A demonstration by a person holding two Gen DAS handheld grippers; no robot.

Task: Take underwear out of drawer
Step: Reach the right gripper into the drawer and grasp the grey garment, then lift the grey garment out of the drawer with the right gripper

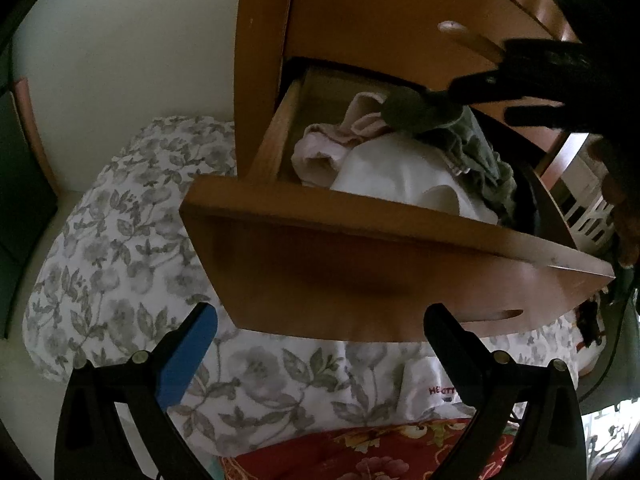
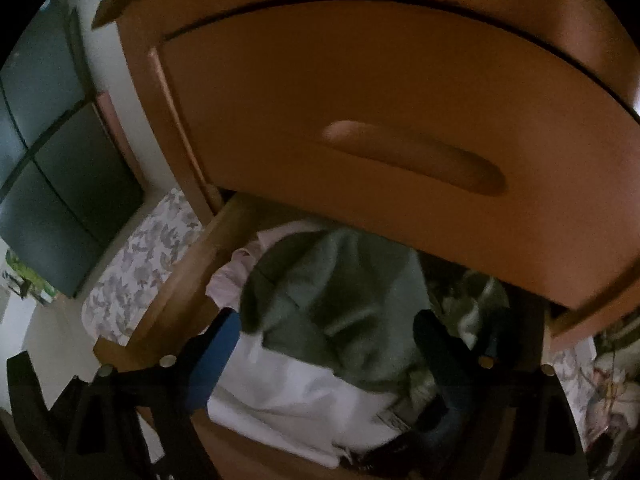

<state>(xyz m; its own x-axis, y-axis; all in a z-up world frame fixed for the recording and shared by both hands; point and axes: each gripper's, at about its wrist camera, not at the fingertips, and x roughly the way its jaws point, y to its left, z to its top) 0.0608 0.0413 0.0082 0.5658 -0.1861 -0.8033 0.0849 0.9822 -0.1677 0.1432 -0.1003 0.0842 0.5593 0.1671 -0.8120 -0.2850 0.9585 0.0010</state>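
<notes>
You are in a bedroom of a home. A wooden dresser (image 1: 400, 12) stands with one drawer (image 1: 360, 264) pulled out, full of folded clothes (image 1: 404, 176). Below it lies a floral bedding (image 1: 120, 240), and a red patterned fabric (image 1: 360, 456) beside it.

Dim, warm-toned fisheye views, right one motion-blurred, dark vignetted corners.

Dim room; white wall (image 1: 120, 40), floral bedding (image 1: 120, 248), dark panels (image 2: 60, 184) at left.
</notes>
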